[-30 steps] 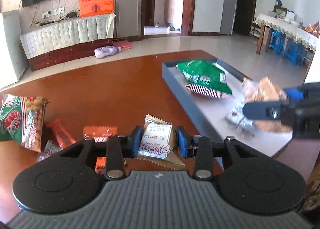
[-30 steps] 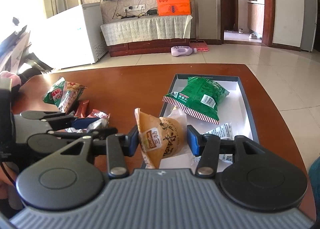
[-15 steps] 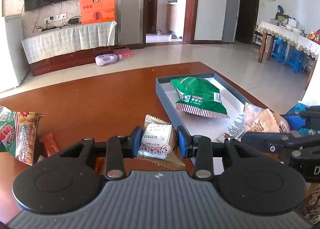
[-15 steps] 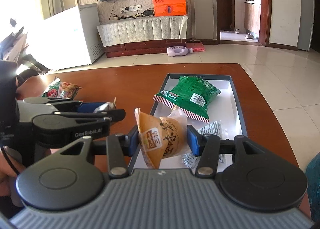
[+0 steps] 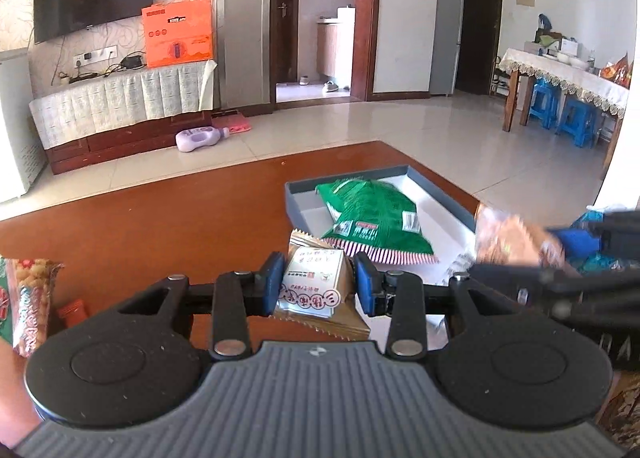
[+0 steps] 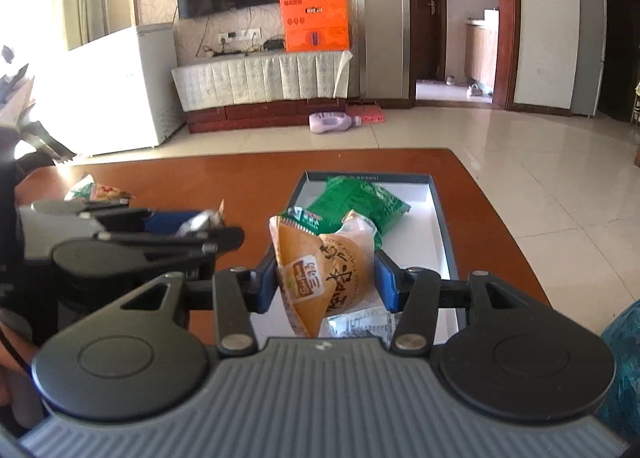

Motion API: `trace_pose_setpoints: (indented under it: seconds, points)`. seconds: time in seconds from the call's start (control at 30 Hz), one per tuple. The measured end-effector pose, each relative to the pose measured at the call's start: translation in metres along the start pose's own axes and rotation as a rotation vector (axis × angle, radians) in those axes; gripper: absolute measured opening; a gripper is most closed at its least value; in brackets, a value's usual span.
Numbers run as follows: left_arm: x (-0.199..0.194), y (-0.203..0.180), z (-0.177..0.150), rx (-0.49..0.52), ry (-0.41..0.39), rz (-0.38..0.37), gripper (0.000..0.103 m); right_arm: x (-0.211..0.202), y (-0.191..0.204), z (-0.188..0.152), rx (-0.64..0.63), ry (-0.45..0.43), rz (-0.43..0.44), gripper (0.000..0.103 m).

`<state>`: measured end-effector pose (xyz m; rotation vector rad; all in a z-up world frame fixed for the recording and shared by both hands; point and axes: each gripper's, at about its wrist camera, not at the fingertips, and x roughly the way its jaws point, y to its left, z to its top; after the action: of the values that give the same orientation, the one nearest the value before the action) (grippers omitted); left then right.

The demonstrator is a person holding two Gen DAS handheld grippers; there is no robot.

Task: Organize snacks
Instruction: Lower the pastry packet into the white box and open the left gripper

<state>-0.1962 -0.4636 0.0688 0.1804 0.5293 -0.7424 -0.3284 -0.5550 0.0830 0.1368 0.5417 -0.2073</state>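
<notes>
My left gripper (image 5: 316,284) is shut on a small white and gold snack packet (image 5: 314,288), held above the brown table near the left wall of the grey tray (image 5: 294,203). My right gripper (image 6: 326,280) is shut on an orange-brown cake packet (image 6: 326,278), held above the near end of the tray (image 6: 444,234). A green chip bag (image 5: 374,219) lies in the tray; it also shows in the right wrist view (image 6: 360,203). The right gripper (image 5: 560,246) with its packet shows at the right of the left wrist view.
A green and red snack bag (image 5: 24,298) and a small orange packet (image 5: 74,310) lie on the table at the left. A white printed packet (image 6: 360,324) lies in the tray's near end. The table's far edge (image 6: 260,153) borders tiled floor.
Both grippers have risen and tilted up with their packets still held. The left gripper has moved right, closer to the tray, and the loose snacks at the left have slid out of view.
</notes>
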Motion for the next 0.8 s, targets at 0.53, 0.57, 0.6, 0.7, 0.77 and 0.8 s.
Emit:
trace_pose_setpoints:
  seconds: [0.53, 0.57, 0.6, 0.7, 0.77, 0.8]
  points:
    - [0.073, -0.029, 0.018, 0.003, 0.014, -0.087, 0.043, 0.011, -0.011, -0.003, -0.008, 0.058, -0.019, 0.053]
    - [0.077, -0.030, 0.018, 0.002, 0.013, -0.086, 0.044, 0.013, -0.013, -0.002, -0.002, 0.063, -0.020, 0.053]
    - [0.082, -0.032, 0.020, 0.006, 0.012, -0.089, 0.044, 0.013, -0.014, -0.002, 0.002, 0.067, -0.021, 0.053]
    - [0.095, -0.036, 0.025, 0.012, 0.004, -0.107, 0.044, 0.015, -0.017, -0.005, 0.012, 0.080, -0.028, 0.053]
    - [0.103, -0.040, 0.028, 0.013, -0.003, -0.120, 0.044, 0.017, -0.018, -0.006, 0.019, 0.092, -0.025, 0.053]
    - [0.107, -0.042, 0.030, 0.013, -0.005, -0.122, 0.044, 0.018, -0.018, -0.007, 0.018, 0.097, -0.027, 0.053]
